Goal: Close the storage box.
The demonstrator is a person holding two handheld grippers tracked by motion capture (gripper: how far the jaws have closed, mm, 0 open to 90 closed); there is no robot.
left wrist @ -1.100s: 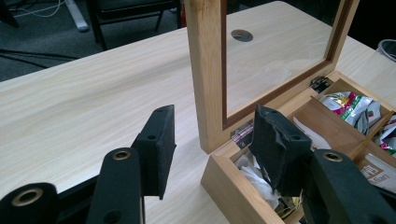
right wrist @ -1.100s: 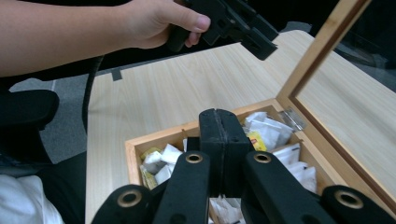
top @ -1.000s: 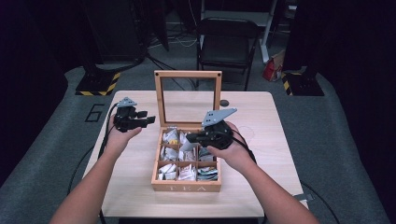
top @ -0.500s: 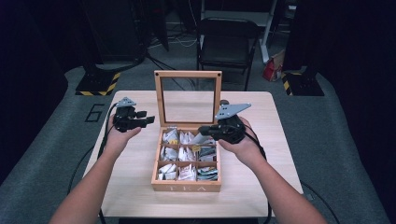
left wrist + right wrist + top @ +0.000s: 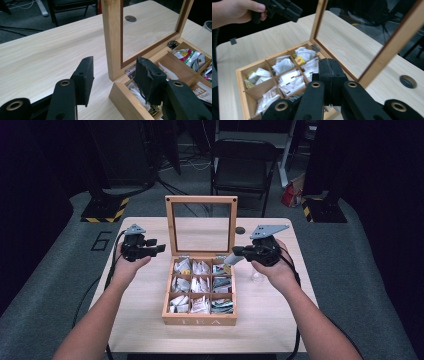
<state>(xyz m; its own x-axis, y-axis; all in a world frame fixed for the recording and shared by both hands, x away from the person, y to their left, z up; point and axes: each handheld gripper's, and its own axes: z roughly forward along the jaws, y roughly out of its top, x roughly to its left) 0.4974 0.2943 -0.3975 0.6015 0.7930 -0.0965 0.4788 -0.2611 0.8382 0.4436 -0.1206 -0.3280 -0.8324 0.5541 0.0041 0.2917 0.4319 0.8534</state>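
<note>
A wooden tea box (image 5: pixel 200 320) stands mid-table, its glass lid (image 5: pixel 200 199) raised upright, its compartments packed with tea bags (image 5: pixel 200 285). My right gripper (image 5: pixel 239 253) hovers at the box's back right corner, shut on a pale tea bag (image 5: pixel 231 258) that sticks out toward the box. In the right gripper view the pads (image 5: pixel 329 62) are pressed together above the box (image 5: pixel 240 85). My left gripper (image 5: pixel 159 248) hangs open to the left of the lid. In the left gripper view it (image 5: pixel 113 63) straddles the box's corner (image 5: pixel 125 100) beside the lid frame (image 5: pixel 112 37), holding nothing.
A small clear cup (image 5: pixel 257 277) sits on the table right of the box, under my right hand. A round cable hole (image 5: pixel 240 230) lies behind the lid. A black chair (image 5: pixel 245 165) stands beyond the table's far edge.
My right gripper has moved rightward from above the middle of the box to its right edge, carrying the tea bag. The left gripper has stayed still.
</note>
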